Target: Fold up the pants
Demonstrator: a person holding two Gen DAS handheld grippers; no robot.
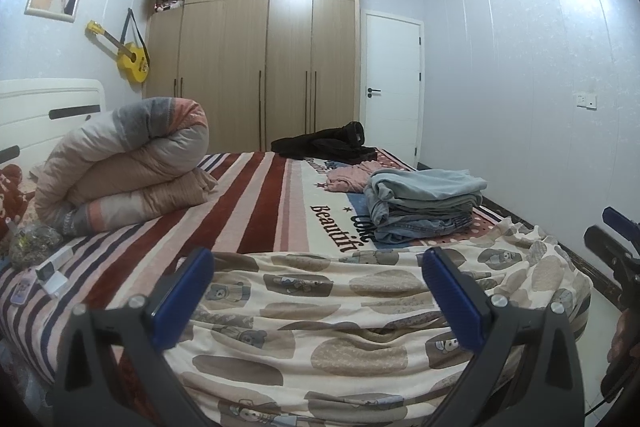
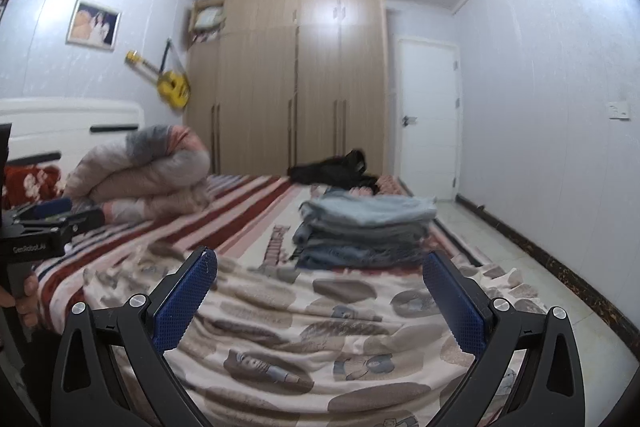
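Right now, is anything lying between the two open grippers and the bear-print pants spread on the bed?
Nothing visible does. The left gripper and right gripper both hang open directly over the bear-print pants. The stack of folded clothes sits beyond the pants, out of the way.

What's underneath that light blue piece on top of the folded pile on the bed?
Under the light blue garment sit more folded pieces: grey-blue layers, then darker denim at the bottom. The stack rests on the striped bedspread. Only the folded edges show, so an exact count or type isn't clear.
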